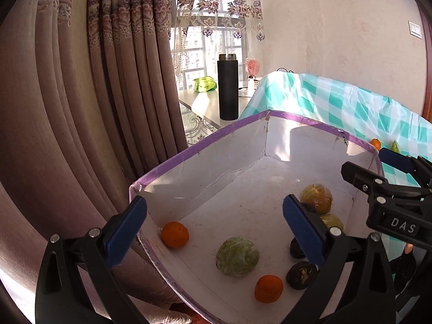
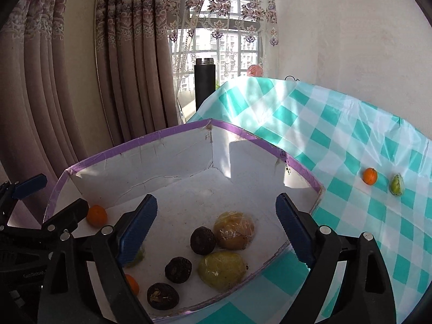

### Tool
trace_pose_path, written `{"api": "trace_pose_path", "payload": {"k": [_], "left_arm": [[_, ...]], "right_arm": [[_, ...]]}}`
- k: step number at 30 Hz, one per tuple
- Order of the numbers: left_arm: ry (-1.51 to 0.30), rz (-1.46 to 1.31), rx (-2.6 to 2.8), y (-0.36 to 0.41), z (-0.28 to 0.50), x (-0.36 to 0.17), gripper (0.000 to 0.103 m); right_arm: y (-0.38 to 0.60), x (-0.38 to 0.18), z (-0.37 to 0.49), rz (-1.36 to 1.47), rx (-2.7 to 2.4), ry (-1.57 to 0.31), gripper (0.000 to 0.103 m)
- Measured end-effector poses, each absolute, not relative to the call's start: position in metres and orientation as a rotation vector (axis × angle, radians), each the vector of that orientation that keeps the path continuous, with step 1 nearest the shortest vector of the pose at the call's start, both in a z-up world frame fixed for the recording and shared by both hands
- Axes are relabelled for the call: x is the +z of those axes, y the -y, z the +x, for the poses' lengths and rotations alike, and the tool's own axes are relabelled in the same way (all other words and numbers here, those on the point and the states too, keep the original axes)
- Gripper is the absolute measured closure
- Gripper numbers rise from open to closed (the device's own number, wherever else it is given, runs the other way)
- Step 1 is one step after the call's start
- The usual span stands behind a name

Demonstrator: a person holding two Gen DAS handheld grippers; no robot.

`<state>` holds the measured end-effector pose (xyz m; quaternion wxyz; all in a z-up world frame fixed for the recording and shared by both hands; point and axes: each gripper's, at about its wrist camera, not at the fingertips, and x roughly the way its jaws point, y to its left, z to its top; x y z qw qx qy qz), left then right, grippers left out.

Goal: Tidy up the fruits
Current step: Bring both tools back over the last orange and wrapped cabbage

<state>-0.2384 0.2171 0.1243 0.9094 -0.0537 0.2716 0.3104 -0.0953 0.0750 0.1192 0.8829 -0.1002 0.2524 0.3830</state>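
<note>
The left gripper (image 1: 214,232) hangs over the near left part of the box (image 1: 205,145) with its blue pads spread wide and nothing between them. The right gripper (image 2: 216,229) hangs over the box's near right part, jaws likewise wide apart and empty. In the left wrist view the right gripper's black body shows at 3 o'clock with a white-lettered label reading "DAS". In the right wrist view the left gripper's body at 8 o'clock carries faint embossed lettering that cannot be read with certainty.

The white box has a purple rim and holds most of the fruit. In the left wrist view an orange (image 1: 175,234) lies against the left wall, a wrapped green fruit (image 1: 237,256) lies near the middle, and a second orange (image 1: 269,288) lies at 5 o'clock of it. In the right wrist view three dark wrinkled fruits (image 2: 203,240) sit in a loose line running toward 7 o'clock. A wrapped yellow-orange fruit (image 2: 234,230) touches the top one, and a wrapped yellow-green fruit (image 2: 222,270) lies just below it.

Outside the box, on the teal-checked tablecloth (image 2: 337,124) at 3 o'clock, a small orange (image 2: 369,176) and a green fruit (image 2: 396,185) sit near each other.

Beyond the box stands a black flask (image 1: 228,86), with a green packet (image 1: 204,84) at its 9 o'clock and a pink fan (image 1: 252,68) at its 3 o'clock. Any print on the packet is too small to read.
</note>
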Motion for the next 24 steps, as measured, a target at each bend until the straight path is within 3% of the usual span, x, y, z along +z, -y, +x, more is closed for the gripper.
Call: {"api": "trace_pose_path", "payload": {"k": [15, 24], "left_arm": [[-0.51, 0.099, 0.392, -0.09, -0.197, 0.143, 0.002], [-0.567, 0.055, 0.028, -0.001, -0.13, 0.099, 0.002]], "right_arm": [[0.069, 0.086, -0.033, -0.003, 0.491, -0.618, 0.016], [0.149, 0.049, 0.008, 0.041, 0.219, -0.679, 0.016]]}}
